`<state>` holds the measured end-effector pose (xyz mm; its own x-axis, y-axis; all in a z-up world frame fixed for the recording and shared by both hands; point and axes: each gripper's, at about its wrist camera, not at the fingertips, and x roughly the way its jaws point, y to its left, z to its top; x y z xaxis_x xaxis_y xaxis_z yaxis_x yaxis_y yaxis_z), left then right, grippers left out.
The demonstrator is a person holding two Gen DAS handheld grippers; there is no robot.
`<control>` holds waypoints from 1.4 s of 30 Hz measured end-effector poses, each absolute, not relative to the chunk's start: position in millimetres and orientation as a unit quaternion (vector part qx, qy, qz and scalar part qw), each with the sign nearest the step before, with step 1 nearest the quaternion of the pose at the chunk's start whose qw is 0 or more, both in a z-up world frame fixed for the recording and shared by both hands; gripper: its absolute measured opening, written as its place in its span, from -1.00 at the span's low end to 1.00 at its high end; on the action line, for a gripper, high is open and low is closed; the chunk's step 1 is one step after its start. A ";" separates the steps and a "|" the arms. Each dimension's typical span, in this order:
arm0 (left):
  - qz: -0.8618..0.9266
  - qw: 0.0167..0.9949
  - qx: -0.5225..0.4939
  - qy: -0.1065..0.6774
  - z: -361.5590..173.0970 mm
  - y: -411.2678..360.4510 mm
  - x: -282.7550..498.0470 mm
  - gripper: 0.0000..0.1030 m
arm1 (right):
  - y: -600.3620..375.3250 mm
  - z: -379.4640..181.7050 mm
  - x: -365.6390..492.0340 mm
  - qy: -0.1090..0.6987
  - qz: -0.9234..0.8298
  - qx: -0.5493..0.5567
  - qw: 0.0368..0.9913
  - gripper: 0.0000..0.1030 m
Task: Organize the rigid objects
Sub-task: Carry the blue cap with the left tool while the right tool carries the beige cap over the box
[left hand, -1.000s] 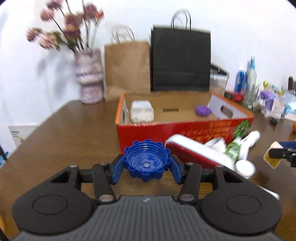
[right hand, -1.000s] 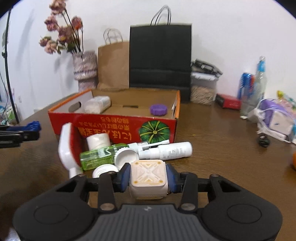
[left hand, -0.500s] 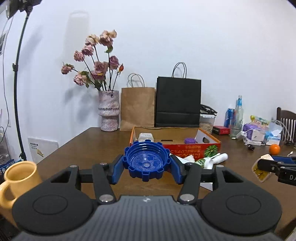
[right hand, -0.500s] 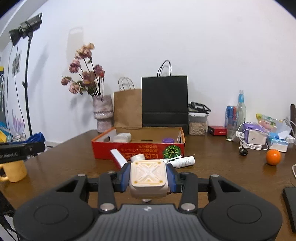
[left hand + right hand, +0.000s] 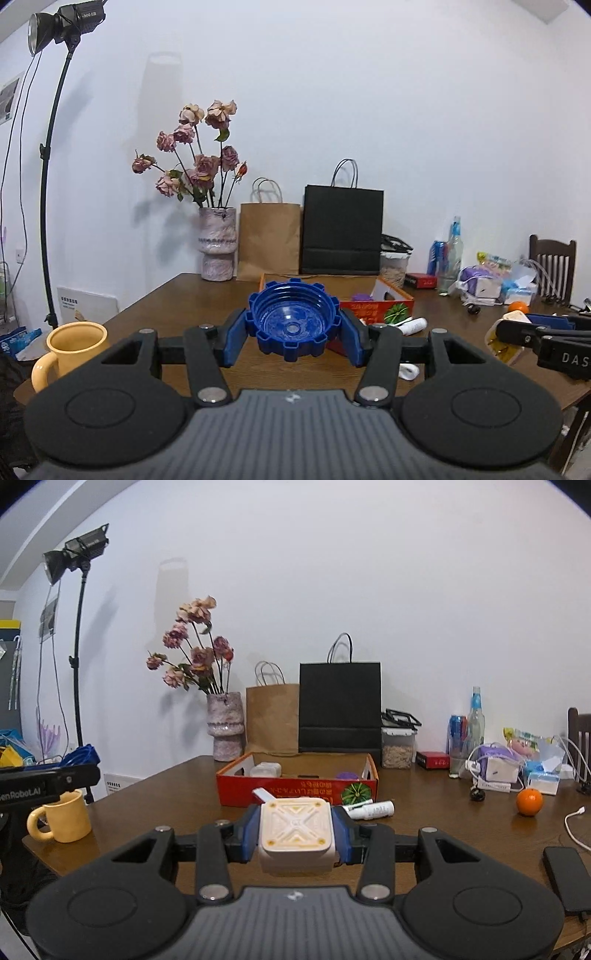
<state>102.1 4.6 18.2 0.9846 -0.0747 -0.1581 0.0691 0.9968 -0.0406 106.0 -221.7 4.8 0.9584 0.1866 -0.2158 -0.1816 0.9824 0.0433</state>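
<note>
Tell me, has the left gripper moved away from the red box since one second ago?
Yes. The left gripper, holding the blue cap, has pulled back from the red box, which now looks smaller and farther away.

Bright, even light, soft shadows on the wall [image 5: 332, 110], fisheye-bent edges.

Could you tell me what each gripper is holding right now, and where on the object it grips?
The left gripper clamps a blue cap by its ridged rim; the right gripper clamps a cream square lid by opposite sides.
</note>
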 end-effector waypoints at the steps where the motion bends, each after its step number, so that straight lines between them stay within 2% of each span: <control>1: -0.037 0.996 -0.018 0.077 19.1 4.3 99.9 0.03 | -220.6 6.6 103.8 0.108 0.093 0.011 0.990 -0.21; 12: -0.034 0.996 -0.020 0.080 17.2 6.3 106.4 0.03 | -217.7 5.4 109.1 0.110 0.095 0.019 0.989 -0.21; 24: -0.035 0.995 -0.016 0.091 19.4 5.7 167.9 0.03 | -218.7 10.7 183.4 0.123 0.116 0.022 0.985 -0.21; 35: -0.066 0.991 -0.018 0.115 56.3 -11.2 320.6 0.03 | -240.2 40.7 350.3 0.176 0.157 0.052 0.970 -0.21; 42: -0.084 0.973 -0.065 0.206 64.3 -14.3 463.4 0.03 | -255.3 56.7 485.7 0.231 0.162 0.085 0.955 -0.21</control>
<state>463.4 -14.3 64.3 0.9008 -0.1894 -0.3907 0.1361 0.9776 -0.1603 485.7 -255.3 56.7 0.8404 0.3497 -0.4140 -0.2710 0.9328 0.2377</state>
